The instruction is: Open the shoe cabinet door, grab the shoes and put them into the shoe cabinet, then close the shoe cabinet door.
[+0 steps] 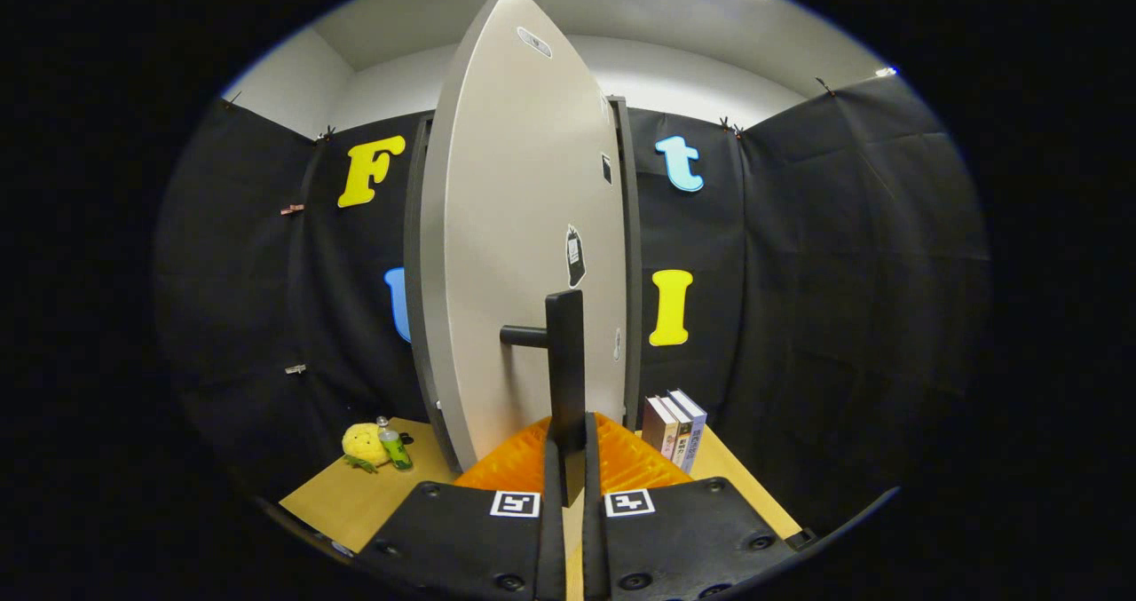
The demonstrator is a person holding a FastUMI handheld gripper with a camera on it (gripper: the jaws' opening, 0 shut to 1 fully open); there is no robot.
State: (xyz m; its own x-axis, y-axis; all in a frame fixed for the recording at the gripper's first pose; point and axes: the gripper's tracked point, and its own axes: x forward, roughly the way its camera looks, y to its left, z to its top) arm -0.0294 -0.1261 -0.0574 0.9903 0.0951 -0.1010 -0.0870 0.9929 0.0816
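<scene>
The shoe cabinet's pale grey door (515, 228) stands swung partly out toward me, edge-on, with the dark cabinet frame (628, 255) behind it. A black upright bar handle (565, 361) sticks out from the door on a short post. My gripper (568, 441) is shut on the lower end of this handle, with one finger pressed on each side of the bar. The cabinet's inside is hidden behind the door.
The cabinet stands on a wooden table (373, 494). A yellow plush toy (362, 446) and a small green bottle (395, 448) sit to the left of the cabinet. Three upright books (674, 428) stand close to its right side.
</scene>
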